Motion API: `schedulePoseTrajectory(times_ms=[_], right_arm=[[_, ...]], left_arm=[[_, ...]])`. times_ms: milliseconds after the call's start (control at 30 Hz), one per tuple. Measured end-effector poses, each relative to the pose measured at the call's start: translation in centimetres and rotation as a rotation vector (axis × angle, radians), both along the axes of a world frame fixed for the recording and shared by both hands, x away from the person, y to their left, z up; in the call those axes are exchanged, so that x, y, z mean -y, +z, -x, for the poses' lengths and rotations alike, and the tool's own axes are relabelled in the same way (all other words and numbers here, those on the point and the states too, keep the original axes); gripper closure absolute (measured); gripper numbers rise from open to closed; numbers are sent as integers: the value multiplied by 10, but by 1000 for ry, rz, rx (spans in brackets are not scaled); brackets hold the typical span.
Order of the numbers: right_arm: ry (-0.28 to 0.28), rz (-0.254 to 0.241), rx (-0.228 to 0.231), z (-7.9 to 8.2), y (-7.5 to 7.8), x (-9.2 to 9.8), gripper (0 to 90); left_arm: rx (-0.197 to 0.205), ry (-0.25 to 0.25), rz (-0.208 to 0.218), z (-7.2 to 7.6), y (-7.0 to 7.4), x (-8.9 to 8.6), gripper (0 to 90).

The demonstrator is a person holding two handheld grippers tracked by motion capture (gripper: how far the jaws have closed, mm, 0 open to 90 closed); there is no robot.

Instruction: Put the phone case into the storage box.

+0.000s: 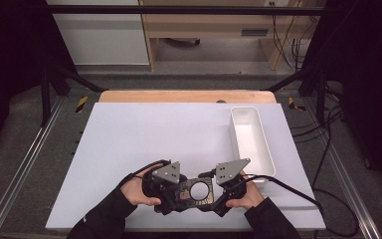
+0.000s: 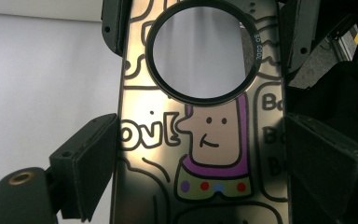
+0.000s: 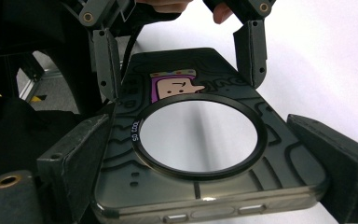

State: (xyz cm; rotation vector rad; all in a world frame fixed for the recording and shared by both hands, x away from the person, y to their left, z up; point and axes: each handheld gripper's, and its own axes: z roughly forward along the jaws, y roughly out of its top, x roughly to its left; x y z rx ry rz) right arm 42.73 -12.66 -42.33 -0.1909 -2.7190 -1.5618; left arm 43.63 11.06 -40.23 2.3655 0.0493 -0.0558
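The phone case (image 2: 200,140) between both grippers is looking like glossy, smooth plastic, translucent grey and catching highlights, with a shiny black ring (image 3: 198,137) around its round opening. The gripper pads (image 3: 77,161) pressing its sides are showing matt, slightly grainy black. Beyond the right gripper (image 1: 229,188), a tray (image 1: 265,142) is appearing as smooth white plastic on a matt white tabletop (image 1: 144,134).

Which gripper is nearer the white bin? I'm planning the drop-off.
Right. The right gripper sits beside the white bin's near end; the left gripper is farther left, across the phone case.
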Motion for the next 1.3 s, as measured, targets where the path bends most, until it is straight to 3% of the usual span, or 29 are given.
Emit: schedulePoseTrajectory(times_ms=[367,833,1133,1300], right_arm=[[11,1,-2,1,1,1,112],[-6,1,8,1,4,2,121],[-10,19,2,0,8,6,122],[-14,48,4,-1,11,8,122]], left_arm=[[4,-5,-2,1,-3,1,109],[49,12,2,2,-3,1,86],[60,43,-34,3,0,-6,15],[53,55,-90,1,3,-12,3]])
